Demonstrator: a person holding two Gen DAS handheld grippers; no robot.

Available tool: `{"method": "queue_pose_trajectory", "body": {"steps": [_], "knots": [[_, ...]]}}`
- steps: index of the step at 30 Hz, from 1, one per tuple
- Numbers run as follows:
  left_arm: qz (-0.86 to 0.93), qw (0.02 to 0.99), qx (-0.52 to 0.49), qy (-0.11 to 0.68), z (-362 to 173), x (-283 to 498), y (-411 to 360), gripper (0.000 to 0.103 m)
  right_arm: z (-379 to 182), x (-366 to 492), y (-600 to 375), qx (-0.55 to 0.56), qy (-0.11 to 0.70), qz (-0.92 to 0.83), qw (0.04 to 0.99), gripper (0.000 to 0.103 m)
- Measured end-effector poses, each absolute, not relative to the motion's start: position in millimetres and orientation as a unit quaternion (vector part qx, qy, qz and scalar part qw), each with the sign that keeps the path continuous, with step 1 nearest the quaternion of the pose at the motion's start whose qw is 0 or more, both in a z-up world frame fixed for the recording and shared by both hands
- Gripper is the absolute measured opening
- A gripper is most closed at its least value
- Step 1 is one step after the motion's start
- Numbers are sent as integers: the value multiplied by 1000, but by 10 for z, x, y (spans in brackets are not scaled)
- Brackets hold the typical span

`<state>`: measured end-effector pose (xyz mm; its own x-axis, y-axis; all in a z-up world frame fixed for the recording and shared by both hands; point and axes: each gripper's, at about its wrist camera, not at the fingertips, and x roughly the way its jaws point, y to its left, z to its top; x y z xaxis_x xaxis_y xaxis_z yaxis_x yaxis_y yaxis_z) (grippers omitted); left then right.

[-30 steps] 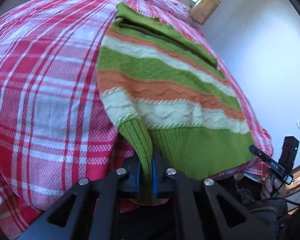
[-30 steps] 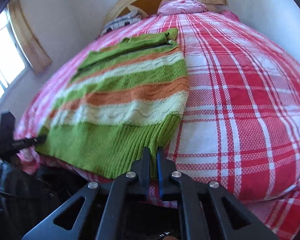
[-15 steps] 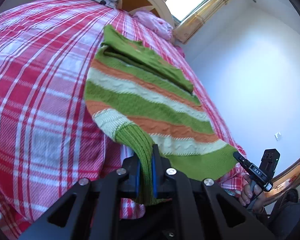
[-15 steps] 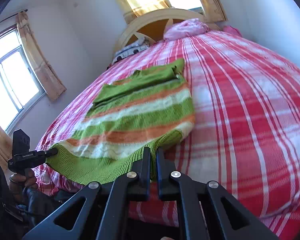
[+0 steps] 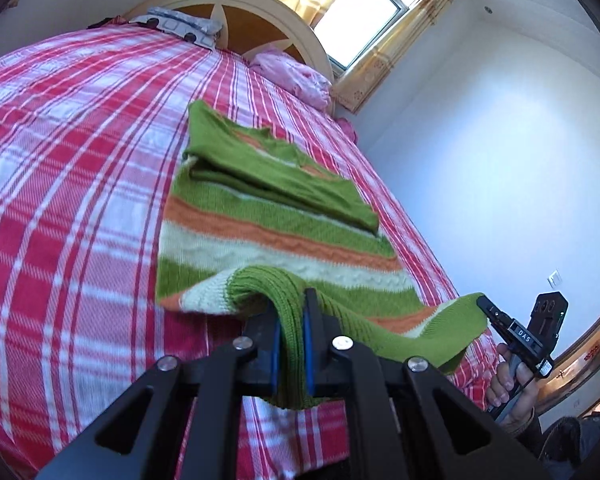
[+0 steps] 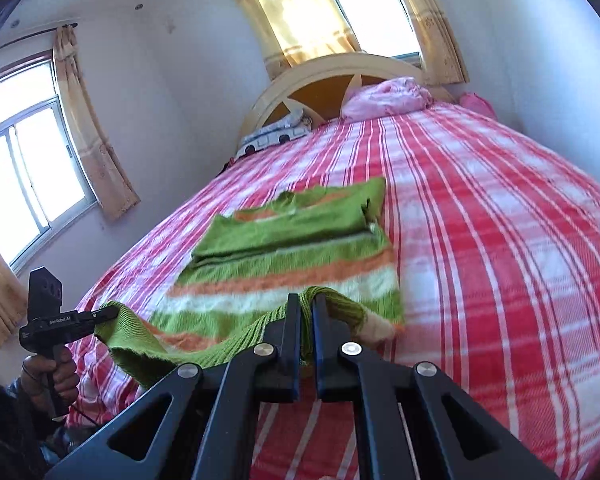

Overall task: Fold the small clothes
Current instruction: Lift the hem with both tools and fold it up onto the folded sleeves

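now striped sweater [image 5: 260, 216] lies on red plaid bedspread [image 5: 60, 200], nearer bed's foot edge than headboard [image 6: 320, 76]. sleeves folded across upper part. green ribbed hem raised off bedspread at foot edge, sagging between two grippers. left gripper [image 5: 291, 320] clenched on one hem corner, knit bunched between jaws. right gripper [image 6: 307, 320] clenched on opposite hem corner. each gripper also visible in other wrist view, held by hand [image 5: 512, 380]. pink bundle [image 6: 388, 98] and patterned pillow [image 6: 276, 136] at headboard.

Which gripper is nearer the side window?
Left. The left gripper grips the sweater toward the side window; the right gripper grips it farther away.
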<state>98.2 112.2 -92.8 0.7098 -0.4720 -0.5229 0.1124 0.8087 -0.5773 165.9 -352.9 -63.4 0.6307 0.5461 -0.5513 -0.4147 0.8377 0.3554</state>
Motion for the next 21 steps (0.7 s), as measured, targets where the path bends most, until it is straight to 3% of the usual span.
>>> {"method": "queue_pose_trajectory", "body": {"steps": [21], "knots": [[-178, 891, -297, 294, -522, 1894, 1407, 10, -254, 2710, -3251, 106, 298, 275, 908, 4]]}}
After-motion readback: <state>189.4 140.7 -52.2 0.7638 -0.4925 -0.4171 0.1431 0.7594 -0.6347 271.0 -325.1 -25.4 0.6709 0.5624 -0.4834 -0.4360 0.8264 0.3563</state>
